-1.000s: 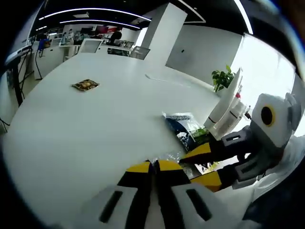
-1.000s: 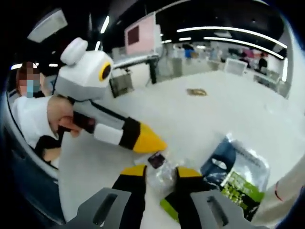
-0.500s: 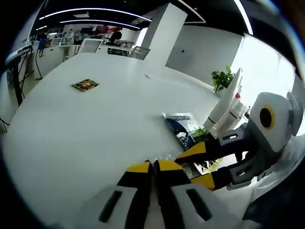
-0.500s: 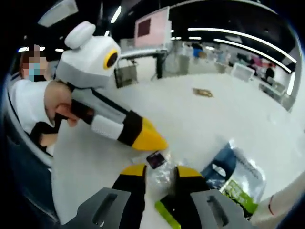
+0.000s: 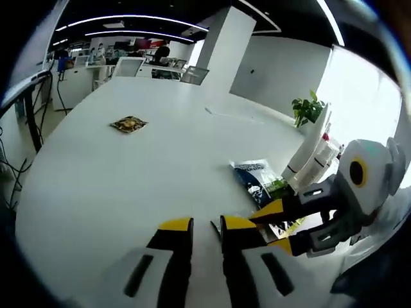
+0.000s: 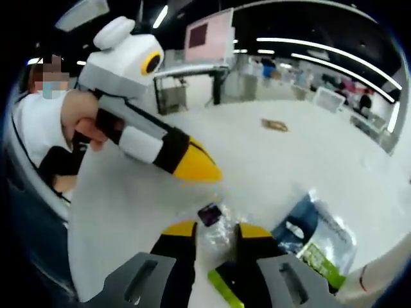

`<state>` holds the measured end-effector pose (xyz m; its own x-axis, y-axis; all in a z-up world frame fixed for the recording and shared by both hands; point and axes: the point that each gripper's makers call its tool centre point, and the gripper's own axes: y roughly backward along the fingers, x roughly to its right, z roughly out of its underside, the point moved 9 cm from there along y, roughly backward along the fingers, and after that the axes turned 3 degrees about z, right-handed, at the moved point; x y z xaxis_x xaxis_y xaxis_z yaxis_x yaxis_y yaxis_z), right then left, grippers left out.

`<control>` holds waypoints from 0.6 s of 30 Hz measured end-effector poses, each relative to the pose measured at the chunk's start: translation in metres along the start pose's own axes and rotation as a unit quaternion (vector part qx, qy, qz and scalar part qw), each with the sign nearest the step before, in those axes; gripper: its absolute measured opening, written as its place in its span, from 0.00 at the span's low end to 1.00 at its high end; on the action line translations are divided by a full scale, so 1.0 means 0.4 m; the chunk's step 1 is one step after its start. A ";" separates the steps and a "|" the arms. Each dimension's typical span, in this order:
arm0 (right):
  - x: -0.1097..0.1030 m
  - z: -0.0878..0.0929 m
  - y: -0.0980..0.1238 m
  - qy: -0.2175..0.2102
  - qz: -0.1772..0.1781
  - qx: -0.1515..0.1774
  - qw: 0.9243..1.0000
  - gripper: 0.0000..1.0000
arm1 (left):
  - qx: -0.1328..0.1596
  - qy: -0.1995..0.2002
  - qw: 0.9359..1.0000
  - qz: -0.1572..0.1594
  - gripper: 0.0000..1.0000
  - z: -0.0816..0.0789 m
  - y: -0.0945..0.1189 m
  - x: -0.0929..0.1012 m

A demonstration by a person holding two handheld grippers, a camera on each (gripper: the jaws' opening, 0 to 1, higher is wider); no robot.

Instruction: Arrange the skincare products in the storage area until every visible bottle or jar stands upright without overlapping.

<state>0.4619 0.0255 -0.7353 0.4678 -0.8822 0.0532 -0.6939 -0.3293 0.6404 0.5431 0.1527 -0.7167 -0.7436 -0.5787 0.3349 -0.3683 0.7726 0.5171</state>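
Note:
My right gripper (image 6: 216, 232) is shut on a clear plastic packet (image 6: 215, 234) that holds a small dark item (image 6: 210, 213), low over the white table (image 6: 135, 205). My left gripper (image 5: 207, 224) stands slightly open with nothing between its yellow tips. In the right gripper view the left gripper (image 6: 196, 170) hovers just above and to the left of the packet. The right gripper (image 5: 273, 224) comes into the left gripper view from the right. White bottles (image 5: 313, 154) stand upright behind it. A blue sachet (image 6: 307, 224) and a green one (image 6: 321, 264) lie flat beside the packet.
A small brown packet (image 5: 129, 124) lies alone far out on the table (image 5: 115, 186). A potted plant (image 5: 308, 109) stands behind the bottles. A person's hand (image 6: 83, 128) and white sleeve are at the left of the right gripper view. Desks and chairs fill the background.
My left gripper's jaws, shut before, have parted a little, and it has lifted slightly away from the clear packet. The right gripper keeps its hold.

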 end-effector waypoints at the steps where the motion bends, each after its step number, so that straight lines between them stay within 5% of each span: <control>1: 0.000 0.000 0.000 0.000 0.000 0.000 1.000 0.19 | 0.003 0.000 1.000 -0.003 0.15 -0.003 0.004 -0.003; 18: 0.000 -0.001 0.002 -0.006 0.002 -0.002 1.000 0.25 | 0.001 -0.008 1.000 -0.024 0.24 -0.020 0.078 -0.011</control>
<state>0.4617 0.0256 -0.7344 0.4582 -0.8876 0.0471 -0.6943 -0.3243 0.6425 0.5394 0.1773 -0.6959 -0.7344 -0.6103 0.2969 -0.4041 0.7447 0.5312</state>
